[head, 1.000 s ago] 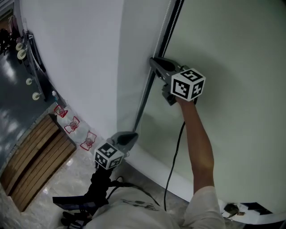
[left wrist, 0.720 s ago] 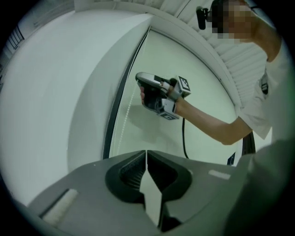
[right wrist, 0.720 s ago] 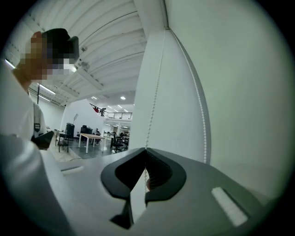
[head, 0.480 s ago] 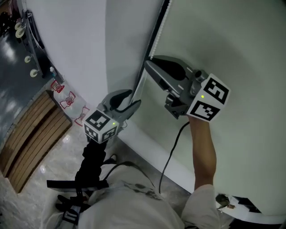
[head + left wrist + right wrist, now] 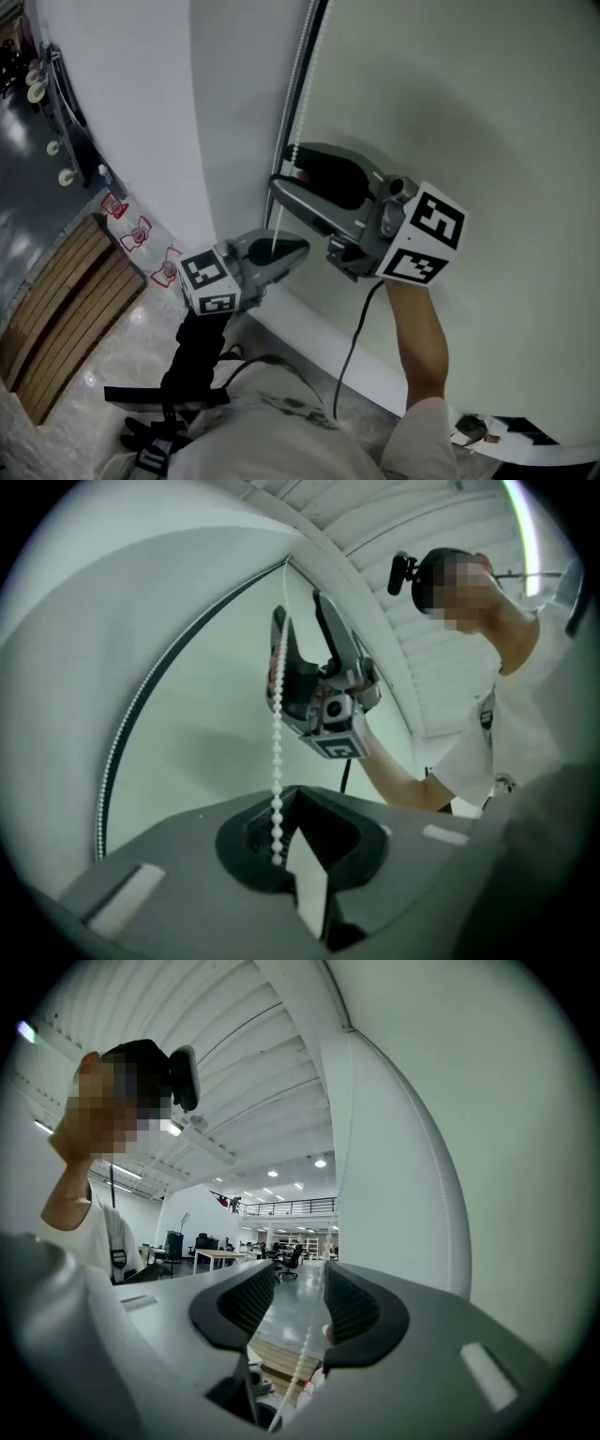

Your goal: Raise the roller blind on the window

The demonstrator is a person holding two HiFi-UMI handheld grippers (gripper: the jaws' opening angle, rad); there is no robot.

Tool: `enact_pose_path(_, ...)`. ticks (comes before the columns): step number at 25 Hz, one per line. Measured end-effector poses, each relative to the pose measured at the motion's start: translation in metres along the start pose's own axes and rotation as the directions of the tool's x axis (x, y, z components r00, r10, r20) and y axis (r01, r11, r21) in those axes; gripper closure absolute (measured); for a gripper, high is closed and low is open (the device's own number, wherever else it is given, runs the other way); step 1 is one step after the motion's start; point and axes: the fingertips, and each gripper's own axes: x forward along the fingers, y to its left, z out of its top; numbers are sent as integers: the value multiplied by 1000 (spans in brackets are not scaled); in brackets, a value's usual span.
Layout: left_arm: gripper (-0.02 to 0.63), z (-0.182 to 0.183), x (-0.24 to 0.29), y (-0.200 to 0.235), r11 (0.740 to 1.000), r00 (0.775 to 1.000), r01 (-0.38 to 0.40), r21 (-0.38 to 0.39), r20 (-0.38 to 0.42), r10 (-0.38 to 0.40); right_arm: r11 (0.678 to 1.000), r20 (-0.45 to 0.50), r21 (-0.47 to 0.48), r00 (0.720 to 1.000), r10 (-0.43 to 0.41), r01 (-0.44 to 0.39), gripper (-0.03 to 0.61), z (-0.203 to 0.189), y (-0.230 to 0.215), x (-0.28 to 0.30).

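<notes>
My left claw [image 5: 298, 251] is shut on the bead chain [image 5: 298, 75]. Higher up the chain, my right claw [image 5: 284, 167] has just been opening, with the chain loose between its jaws. The blind [image 5: 131, 122] hangs beside the chain.

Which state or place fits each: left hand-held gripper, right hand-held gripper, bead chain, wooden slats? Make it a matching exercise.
1 left hand-held gripper
2 right hand-held gripper
3 bead chain
4 wooden slats

A on the floor, lower left in head view
B jaws apart
C jaws shut on the chain
D white, beaded

Pairs: 1-C, 2-B, 3-D, 4-A. The right jaws have just been opening, chain between them unpinched.
</notes>
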Motion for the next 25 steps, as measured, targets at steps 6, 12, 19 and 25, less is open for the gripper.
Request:
enact_pose_path(6,615,1,11,-10,997,998,60,-39,11,-60,998,75,-33,996,-53,56,408,65,-35,2)
enact_pose_path(12,615,-6,15,-15,996,996,85,-30,-5,-85,991,103,-68,989,-105,112,407,108,-68,12)
enact_pose_path(19,615,-20,12,-16,994,994,104,-31,-30,-105,981,178,-138,978,-108,133,380,158,-82,11)
enact_pose_path(25,615,-24,20,-18,994,994,103,-39,-44,-105,984,222,-141,972,-72,105,436,202,-88,20)
